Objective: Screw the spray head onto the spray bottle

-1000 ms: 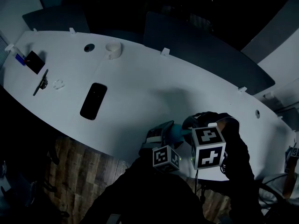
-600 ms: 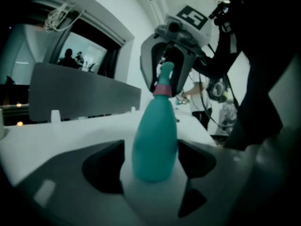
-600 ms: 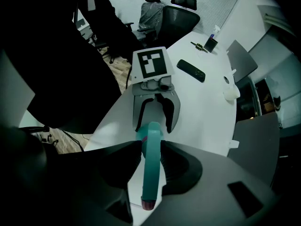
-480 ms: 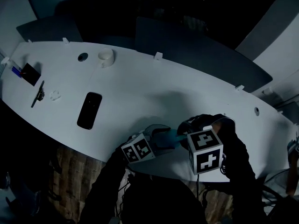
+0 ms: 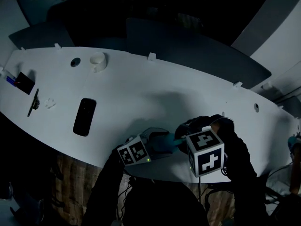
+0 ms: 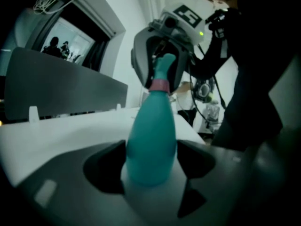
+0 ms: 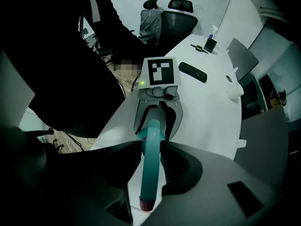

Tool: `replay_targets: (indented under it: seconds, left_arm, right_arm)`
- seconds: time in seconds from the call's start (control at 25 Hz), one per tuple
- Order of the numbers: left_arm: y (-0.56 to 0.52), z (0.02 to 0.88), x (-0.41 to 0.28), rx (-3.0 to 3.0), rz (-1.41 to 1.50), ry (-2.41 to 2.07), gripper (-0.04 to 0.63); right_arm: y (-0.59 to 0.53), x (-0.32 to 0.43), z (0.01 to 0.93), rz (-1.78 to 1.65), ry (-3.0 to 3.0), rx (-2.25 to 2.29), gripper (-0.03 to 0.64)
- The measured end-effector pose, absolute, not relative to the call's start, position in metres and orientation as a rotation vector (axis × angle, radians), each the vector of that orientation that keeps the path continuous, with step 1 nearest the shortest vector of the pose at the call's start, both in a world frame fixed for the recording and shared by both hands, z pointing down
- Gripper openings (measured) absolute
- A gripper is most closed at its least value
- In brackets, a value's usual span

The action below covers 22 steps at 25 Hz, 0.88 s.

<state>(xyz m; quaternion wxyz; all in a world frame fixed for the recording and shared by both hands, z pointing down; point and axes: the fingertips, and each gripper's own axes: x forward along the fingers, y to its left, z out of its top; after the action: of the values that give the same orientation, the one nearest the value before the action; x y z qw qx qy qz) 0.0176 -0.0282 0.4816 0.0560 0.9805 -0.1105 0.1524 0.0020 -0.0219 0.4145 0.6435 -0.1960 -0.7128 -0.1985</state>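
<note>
The long white table [image 5: 197, 91] curves across the head view, and you are working at its near edge, toward the right end. Your left claw [image 6: 151, 157] and your right claw [image 7: 150, 147] face each other there, tips nearly meeting, with the teal spray bottle [image 6: 151, 126] held lying between them just above the tabletop. Your left claw is closed on the bottle's wide lower body, a jaw pressed against either side and the base pointing back into the claw. The neck points away toward your right claw. That claw is closed narrow on the teal spray head [image 7: 151, 173], whose pink-tipped end reaches back between its jaws toward the camera. A pink collar [image 6: 161, 85] sits where the head meets the bottle's neck; you cannot tell from here how far it is threaded. Well away from the bottle, on the left half of the table, a dark phone [image 5: 84, 117] lies close to the near edge. A small white round object [image 5: 98, 61] stands by the far edge, and a small black box [image 5: 24, 83] sits at the left end.
</note>
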Motion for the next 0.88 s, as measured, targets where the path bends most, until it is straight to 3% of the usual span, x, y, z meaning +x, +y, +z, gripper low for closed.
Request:
replay_targets:
  seconds: [0.68,0.88]
  left_arm:
    - [-0.026,0.485,0.047,3.018,0.541,-0.211,0.357]
    - [-0.044,0.486,0.040,3.020,0.595,-0.531,0.350]
  right_arm:
    - [-0.020,0.023,0.413,-0.363,-1.700,-0.438,0.130]
    - [-0.032,0.019,0.411,-0.362,-1.767,-0.314,0.130]
